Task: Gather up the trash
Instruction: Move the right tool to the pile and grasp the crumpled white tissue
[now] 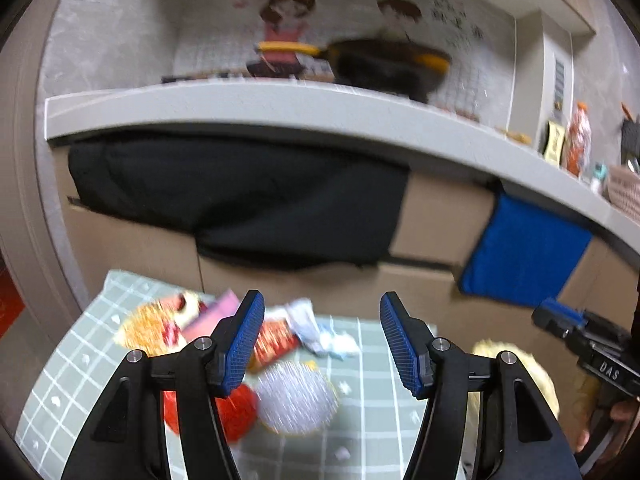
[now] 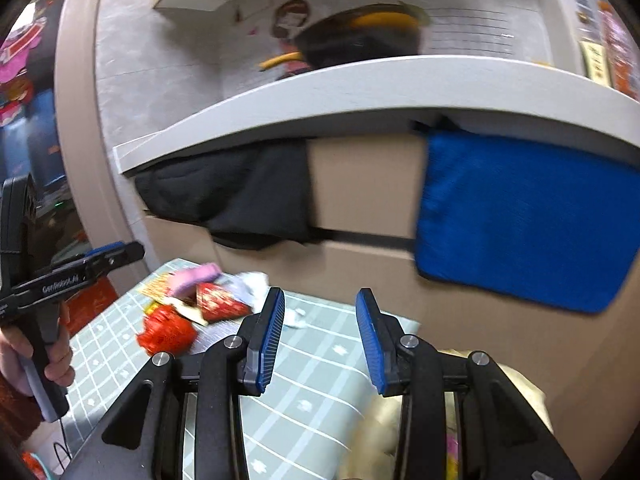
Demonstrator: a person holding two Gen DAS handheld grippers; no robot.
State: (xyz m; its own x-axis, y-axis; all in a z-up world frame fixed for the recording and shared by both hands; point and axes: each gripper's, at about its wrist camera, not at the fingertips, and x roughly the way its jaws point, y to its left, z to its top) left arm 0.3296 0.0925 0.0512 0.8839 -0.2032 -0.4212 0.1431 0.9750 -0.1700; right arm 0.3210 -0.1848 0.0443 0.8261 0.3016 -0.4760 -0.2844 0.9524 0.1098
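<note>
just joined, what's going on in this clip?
A person holds a pair of tongs in each hand above a low table with a green checked cloth. Both the left tongs and the right tongs are open with nothing between them. A pile of wrappers, a red crumpled bag and white crumpled paper still lies on the cloth, uncollected. A pale yellow bag sits by the table's right edge. The pictures are blurred.
</note>
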